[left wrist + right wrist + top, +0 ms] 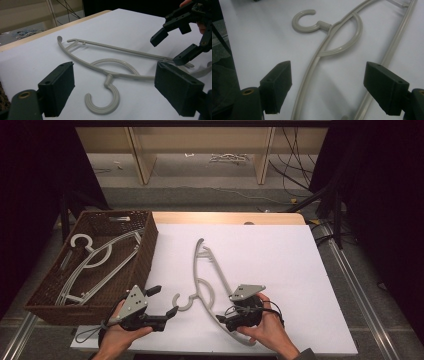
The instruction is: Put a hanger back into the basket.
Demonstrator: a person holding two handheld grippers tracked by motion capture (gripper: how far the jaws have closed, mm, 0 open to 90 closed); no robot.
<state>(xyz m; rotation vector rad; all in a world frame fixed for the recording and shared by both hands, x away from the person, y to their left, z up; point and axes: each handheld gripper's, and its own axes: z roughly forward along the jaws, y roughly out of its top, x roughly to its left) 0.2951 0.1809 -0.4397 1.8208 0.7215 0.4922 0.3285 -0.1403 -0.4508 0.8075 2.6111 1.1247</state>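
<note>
A grey plastic hanger (pixel 194 267) lies flat on the white table sheet, its hook (pixel 107 100) pointing toward the near left. My left gripper (pixel 162 301) hovers just left of the hook, its jaws wide open on either side of the hook (pixel 183 308) without touching it; in the left gripper view the gripper (pixel 115 75) holds nothing. My right gripper (pixel 226 316) is open over the hanger's near arm. In the right gripper view the arm (pixel 312 75) runs between that gripper's (pixel 328 82) spread jaws, untouched. The right gripper (pixel 172 47) also appears across from the left.
A brown wicker basket (pixel 146 255) stands at the table's left with grey hangers (pixel 95 260) lying inside. The white sheet (pixel 270 260) stretches bare to the right and back. Beyond the table are wooden shelf legs and cables on the floor.
</note>
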